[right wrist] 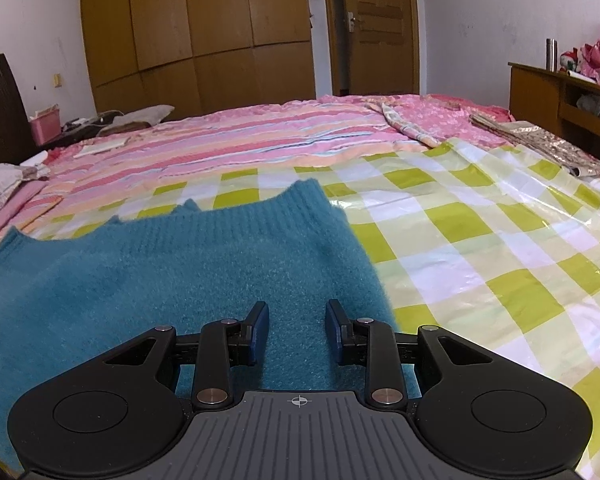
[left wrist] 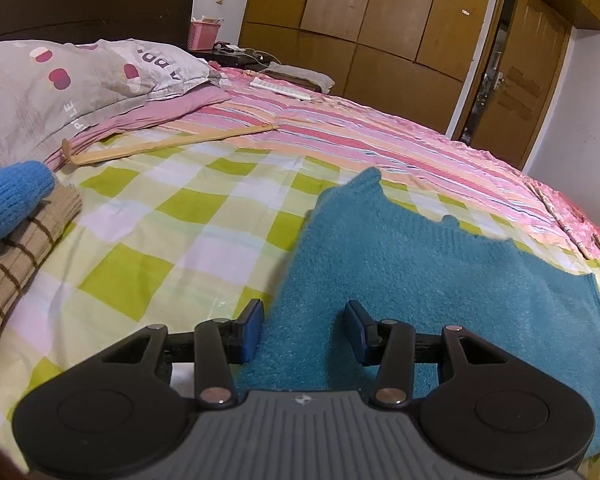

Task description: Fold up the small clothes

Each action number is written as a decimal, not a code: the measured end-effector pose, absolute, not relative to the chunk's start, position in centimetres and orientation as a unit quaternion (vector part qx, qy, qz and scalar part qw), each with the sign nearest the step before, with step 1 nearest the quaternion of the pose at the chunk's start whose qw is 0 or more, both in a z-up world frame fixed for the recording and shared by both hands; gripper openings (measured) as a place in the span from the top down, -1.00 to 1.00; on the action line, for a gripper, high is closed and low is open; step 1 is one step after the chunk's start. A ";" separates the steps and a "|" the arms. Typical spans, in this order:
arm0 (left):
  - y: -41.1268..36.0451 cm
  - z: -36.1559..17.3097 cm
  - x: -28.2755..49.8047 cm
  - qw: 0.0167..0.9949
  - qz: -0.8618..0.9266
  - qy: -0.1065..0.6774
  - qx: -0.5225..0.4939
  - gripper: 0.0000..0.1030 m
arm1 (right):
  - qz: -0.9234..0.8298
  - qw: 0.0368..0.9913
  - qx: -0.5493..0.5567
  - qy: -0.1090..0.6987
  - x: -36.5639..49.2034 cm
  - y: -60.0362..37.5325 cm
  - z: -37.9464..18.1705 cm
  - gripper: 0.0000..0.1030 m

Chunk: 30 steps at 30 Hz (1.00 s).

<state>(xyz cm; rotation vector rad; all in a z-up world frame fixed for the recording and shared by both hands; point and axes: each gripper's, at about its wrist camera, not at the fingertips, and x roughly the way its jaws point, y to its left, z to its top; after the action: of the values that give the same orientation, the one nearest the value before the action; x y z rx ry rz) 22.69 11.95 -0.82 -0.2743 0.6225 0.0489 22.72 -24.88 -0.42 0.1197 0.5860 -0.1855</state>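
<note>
teal sweater (right wrist: 180, 264) flat on checked sheet (right wrist: 480, 240), ribbed hem pointing away.

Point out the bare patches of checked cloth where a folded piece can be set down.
Left view: bare checked cloth lies between the teal sweater and the striped brown garment, bounded behind by the wooden stick. Right view: a wide bare stretch runs right of the sweater to the patterned fabric. It is crowded at the far left, by the blue knit and pillow.

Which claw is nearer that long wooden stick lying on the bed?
Left. The left claw is over the teal sweater's left edge, the stick ahead to its left. The right claw is over the sweater's right side, farther away.
</note>
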 end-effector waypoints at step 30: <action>12.8 -0.9 22.5 0.936 0.003 0.321 -0.146 -0.05 | 0.046 0.946 -0.031 0.321 27.8 -9.6 4.4 0.32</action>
<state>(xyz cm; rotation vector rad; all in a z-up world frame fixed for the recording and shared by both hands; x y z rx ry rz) 22.48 12.77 -0.89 -0.2978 0.6565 0.0062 27.76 -9.65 4.35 -0.0623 0.6536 0.0930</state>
